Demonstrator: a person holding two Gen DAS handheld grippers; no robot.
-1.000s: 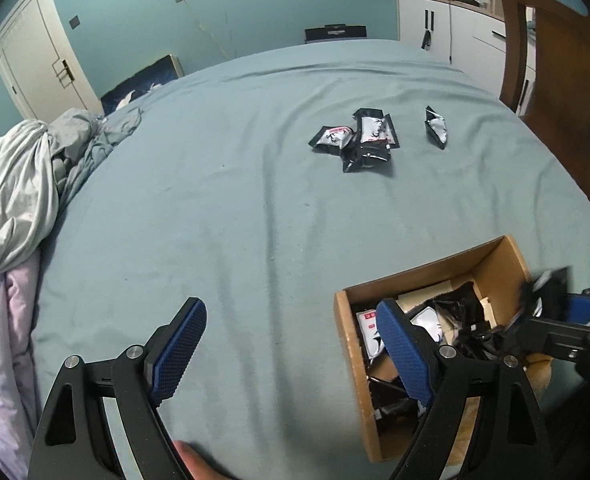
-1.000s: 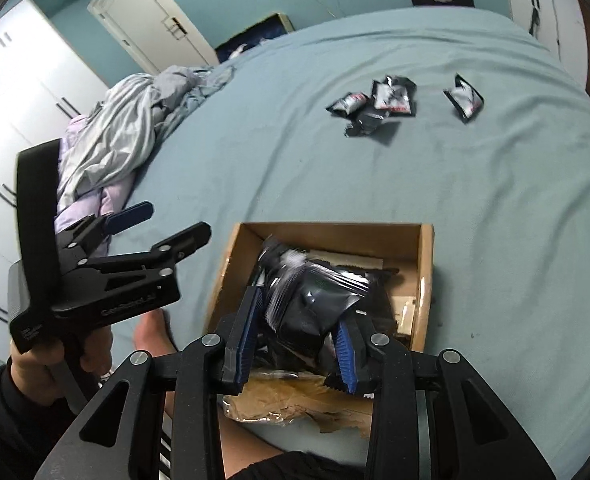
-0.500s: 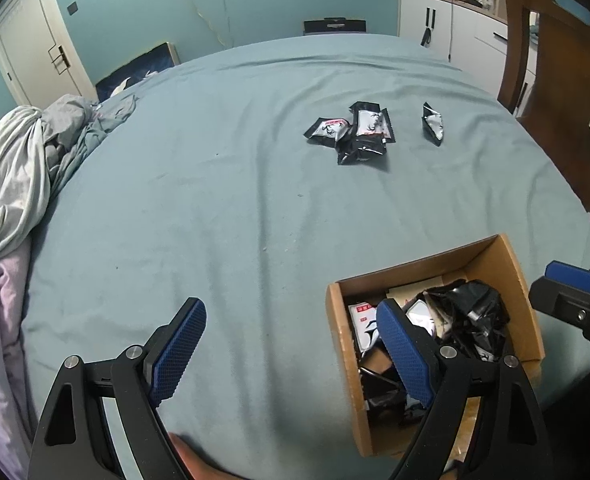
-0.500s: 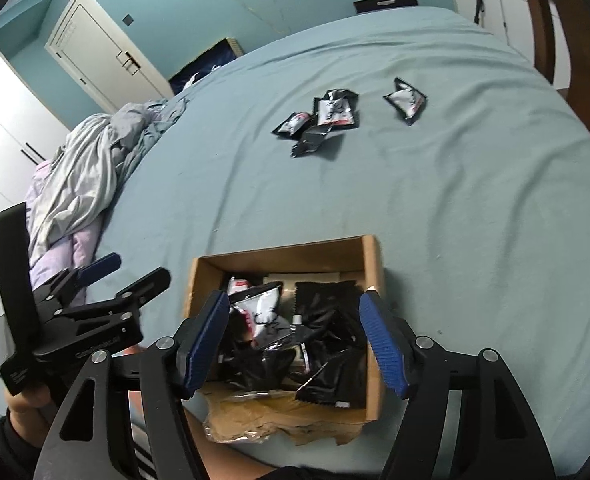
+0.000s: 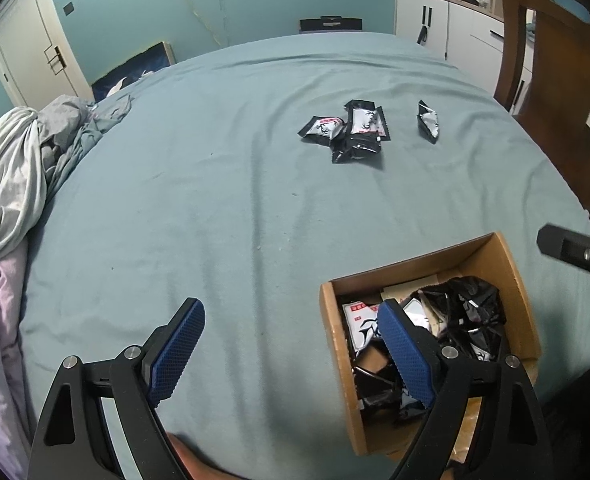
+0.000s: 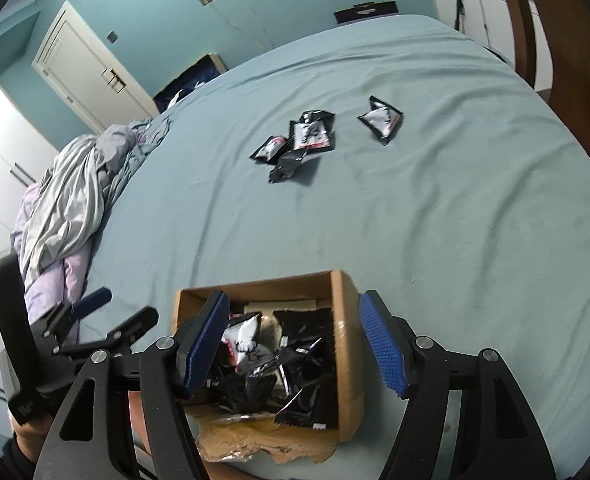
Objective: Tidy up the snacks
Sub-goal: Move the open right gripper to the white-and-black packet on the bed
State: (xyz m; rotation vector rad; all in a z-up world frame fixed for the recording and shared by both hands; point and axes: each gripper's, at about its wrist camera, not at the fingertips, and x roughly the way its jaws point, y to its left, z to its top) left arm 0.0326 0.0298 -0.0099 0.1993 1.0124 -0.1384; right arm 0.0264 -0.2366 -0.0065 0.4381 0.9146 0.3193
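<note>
A cardboard box (image 5: 511, 264) (image 6: 349, 344) sits at the near edge of the bed, holding several black and white snack packets (image 6: 251, 348). A cluster of three packets (image 5: 351, 128) (image 6: 299, 144) and a lone packet (image 5: 429, 122) (image 6: 381, 120) lie farther out on the teal sheet. My left gripper (image 5: 291, 352) is open and empty, to the left of the box. My right gripper (image 6: 295, 344) is open and empty, just above the box. Its tip also shows in the left wrist view (image 5: 575, 250).
A crumpled grey blanket (image 5: 19, 164) (image 6: 71, 196) lies at the bed's left side. A wooden chair (image 5: 555, 80) stands at the right. White cabinets (image 5: 447, 28) stand behind it. Torn brown paper (image 6: 255, 444) lies under the box's near edge.
My right gripper opened and dropped a black packet into the box, then pulled back and up. My left gripper stayed open and barely moved.
</note>
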